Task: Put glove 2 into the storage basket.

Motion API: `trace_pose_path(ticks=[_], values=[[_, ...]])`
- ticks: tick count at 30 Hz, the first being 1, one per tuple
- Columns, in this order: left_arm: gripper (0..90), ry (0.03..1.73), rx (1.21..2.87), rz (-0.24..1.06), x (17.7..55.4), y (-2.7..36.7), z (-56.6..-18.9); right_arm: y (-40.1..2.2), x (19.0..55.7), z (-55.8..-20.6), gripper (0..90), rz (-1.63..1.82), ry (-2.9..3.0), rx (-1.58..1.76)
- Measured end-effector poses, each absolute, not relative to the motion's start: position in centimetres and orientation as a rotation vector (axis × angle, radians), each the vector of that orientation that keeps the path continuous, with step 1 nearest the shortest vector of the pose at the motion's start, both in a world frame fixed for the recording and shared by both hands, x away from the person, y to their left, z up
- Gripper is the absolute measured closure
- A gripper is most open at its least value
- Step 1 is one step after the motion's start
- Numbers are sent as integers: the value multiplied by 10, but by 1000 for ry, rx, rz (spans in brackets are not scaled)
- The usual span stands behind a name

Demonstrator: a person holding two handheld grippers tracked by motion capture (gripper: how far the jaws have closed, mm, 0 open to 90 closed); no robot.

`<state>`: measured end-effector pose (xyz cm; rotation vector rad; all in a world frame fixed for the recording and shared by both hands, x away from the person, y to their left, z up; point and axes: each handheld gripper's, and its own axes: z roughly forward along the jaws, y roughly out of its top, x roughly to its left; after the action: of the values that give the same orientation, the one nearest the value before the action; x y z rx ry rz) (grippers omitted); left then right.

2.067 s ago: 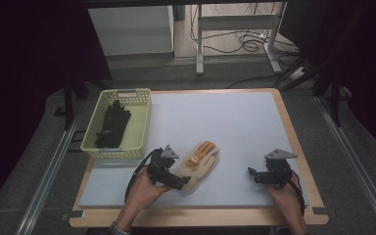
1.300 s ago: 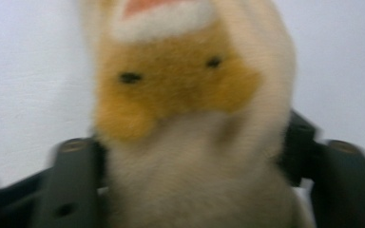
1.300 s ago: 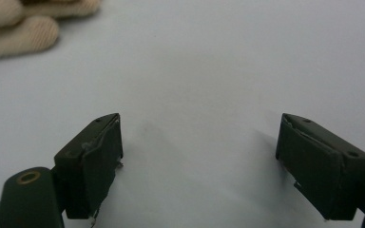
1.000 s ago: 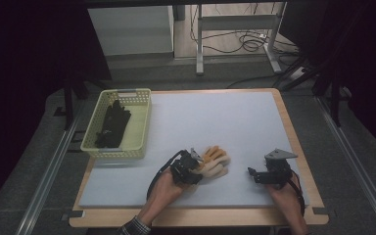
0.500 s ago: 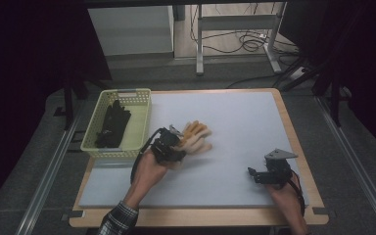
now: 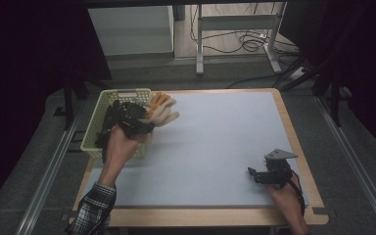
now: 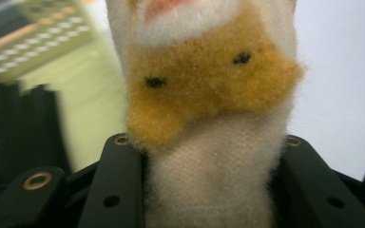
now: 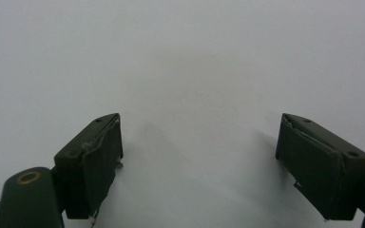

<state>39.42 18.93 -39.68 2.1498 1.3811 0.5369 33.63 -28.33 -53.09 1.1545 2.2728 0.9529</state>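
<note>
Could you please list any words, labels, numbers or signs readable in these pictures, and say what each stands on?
None: no readable text on the glove, the basket, the table or either gripper. The two small black marks on the glove's orange patch are too blurred to read as writing.

We see a soft, fuzzy glove point(image 6: 160, 111) in white and orange-tan. It is up in the air, just over the right edge of the yellow-green basket point(image 6: 92, 142). Its puffy fingers point away from the basket, toward the middle of the table. Up close the glove point(image 7: 209, 109) has a woolly tan patch with two small black marks, and its white cuff hangs down.
</note>
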Motion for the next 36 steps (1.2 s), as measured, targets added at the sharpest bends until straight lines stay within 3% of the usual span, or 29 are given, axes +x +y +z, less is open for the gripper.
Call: trace_pose_path(ticks=[7, 14, 26, 31, 34, 36], values=[[604, 1540, 2083, 583, 414, 230, -393, -283, 336, -531, 158, 953, 2273, 1155], [598, 1679, 2053, 574, 438, 257, -414, -283, 336, -531, 158, 953, 2273, 1156], [583, 1803, 2132, 475, 473, 260, -474, -283, 336, -531, 158, 954, 2273, 1155], [567, 1755, 2175, 395, 480, 249, -488, -283, 336, -531, 158, 954, 2273, 1155], [497, 1739, 2210, 341, 483, 239, -498, -283, 336, -531, 158, 954, 2273, 1155], [345, 1732, 2221, 330, 484, 239, -500, -283, 336, -531, 158, 954, 2273, 1154]])
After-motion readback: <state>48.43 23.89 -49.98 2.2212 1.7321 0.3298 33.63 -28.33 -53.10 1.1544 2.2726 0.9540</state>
